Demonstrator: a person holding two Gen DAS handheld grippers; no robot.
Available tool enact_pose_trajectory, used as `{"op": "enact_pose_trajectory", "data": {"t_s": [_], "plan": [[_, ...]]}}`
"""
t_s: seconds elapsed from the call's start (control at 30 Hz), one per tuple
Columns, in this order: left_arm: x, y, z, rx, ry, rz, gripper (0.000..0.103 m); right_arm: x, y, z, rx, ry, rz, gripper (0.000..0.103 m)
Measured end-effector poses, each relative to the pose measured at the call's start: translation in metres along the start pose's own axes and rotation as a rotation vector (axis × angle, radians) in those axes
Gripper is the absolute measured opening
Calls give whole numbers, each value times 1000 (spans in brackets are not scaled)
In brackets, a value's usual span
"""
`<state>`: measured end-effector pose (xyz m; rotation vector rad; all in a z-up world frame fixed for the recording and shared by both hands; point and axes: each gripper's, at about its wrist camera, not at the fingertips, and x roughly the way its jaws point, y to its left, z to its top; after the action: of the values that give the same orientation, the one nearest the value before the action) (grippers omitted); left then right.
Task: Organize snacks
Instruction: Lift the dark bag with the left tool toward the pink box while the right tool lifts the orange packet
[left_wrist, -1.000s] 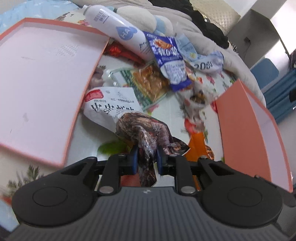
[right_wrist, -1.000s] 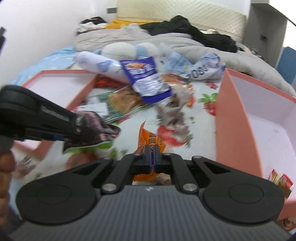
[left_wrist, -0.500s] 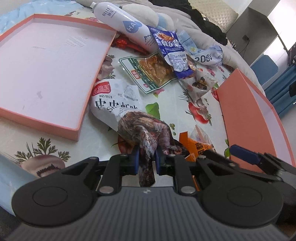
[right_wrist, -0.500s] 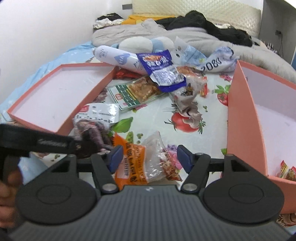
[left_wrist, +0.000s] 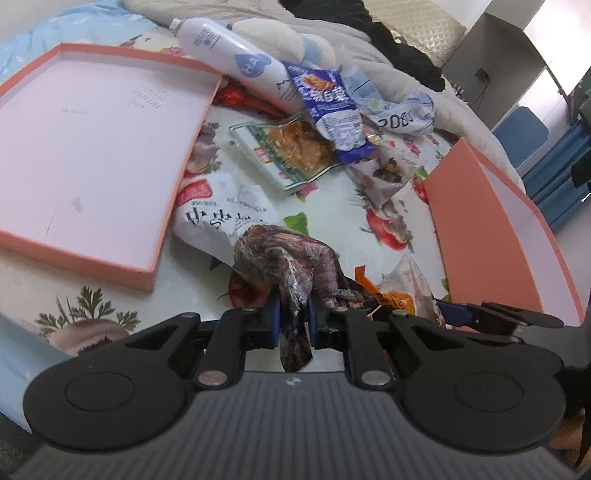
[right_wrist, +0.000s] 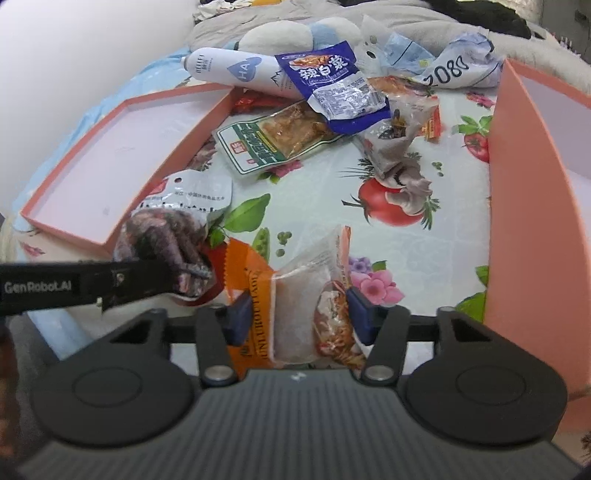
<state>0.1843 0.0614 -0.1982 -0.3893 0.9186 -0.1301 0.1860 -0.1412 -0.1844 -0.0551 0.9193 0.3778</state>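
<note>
My left gripper (left_wrist: 291, 321) is shut on the crumpled brown end of a white-and-brown snack bag (left_wrist: 221, 221), whose other end rests on the flowered cloth beside the shallow pink tray (left_wrist: 74, 147). In the right wrist view that gripper (right_wrist: 192, 273) comes in from the left with the bag (right_wrist: 173, 221). My right gripper (right_wrist: 299, 315) is closing around an orange-and-clear snack packet (right_wrist: 295, 295) lying flat. Its blue pads sit at the packet's two edges without squeezing it. The same packet (left_wrist: 399, 291) lies next to one of the right gripper's fingers (left_wrist: 454, 314).
A deep orange box (right_wrist: 528, 221) stands on the right. At the back lie a white bottle (right_wrist: 240, 70), a blue packet (right_wrist: 332, 88), a green-edged packet (right_wrist: 277, 136), a grey crumpled packet (right_wrist: 399, 155) and a crumpled wrapper (right_wrist: 458, 70). Bedding lies beyond.
My right gripper went from shut to wide open, dropped over the orange packet, and has narrowed onto it. My left gripper kept its hold on the bag and drew back slightly.
</note>
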Motion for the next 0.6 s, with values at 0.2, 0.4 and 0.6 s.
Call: {"op": "enact_pose_trajectory", "data": {"t_s": [0.2,0.4,0.6], "plan": [[-15,-11,13,13,-40,-8,13,-29,-8,8,24,-52,-82,52],[-31,-32,28,56,-79,-9,12,-61,-20,19,52,-105,-111,52],[-49,-67,50,125,-117,-45,12,-94,-35,36,80,-162,-134,52]]}}
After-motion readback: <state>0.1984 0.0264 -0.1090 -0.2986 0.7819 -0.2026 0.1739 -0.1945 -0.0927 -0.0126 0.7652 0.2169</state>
